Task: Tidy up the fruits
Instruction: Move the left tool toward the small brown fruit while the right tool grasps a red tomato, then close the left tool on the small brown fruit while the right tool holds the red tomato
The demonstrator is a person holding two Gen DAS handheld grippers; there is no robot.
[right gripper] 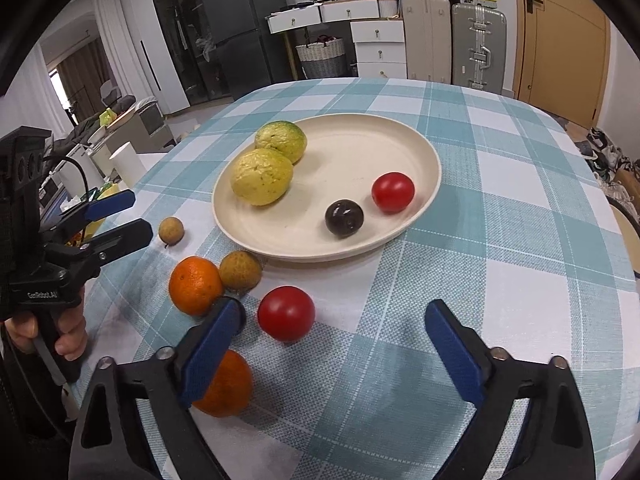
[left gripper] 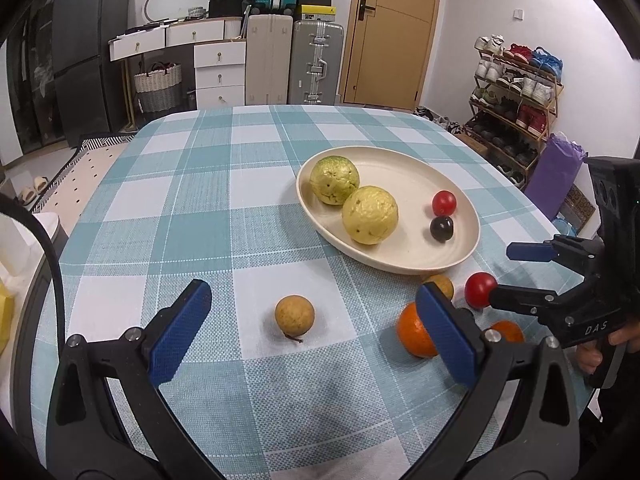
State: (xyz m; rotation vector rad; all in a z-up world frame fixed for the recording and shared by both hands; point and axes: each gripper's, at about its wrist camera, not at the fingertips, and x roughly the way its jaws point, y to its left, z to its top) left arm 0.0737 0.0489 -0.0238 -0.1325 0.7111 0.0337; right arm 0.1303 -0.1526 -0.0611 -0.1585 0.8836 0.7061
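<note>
right wrist view: both grippers' jaws wide, empty, red tomato [right gripper: 285, 313] loose on open cloth beside plate [right gripper: 424, 196] rim

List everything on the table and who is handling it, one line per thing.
plate: one, cream, oval, mid-table
yellow-green fruits: two, touching, on the plate's left part
red tomato on plate: one, right part of the plate
dark round fruit: one, near-black, beside that tomato
loose red tomato: one, on the cloth between the right gripper's fingers
oranges: two, on the cloth near the plate's front
brown round fruits: two, tan, on the cloth; one between the left gripper's fingers
tablecloth: one, teal and white check
left gripper: open
right gripper: open
person's hand: holds the left gripper's handle
</note>
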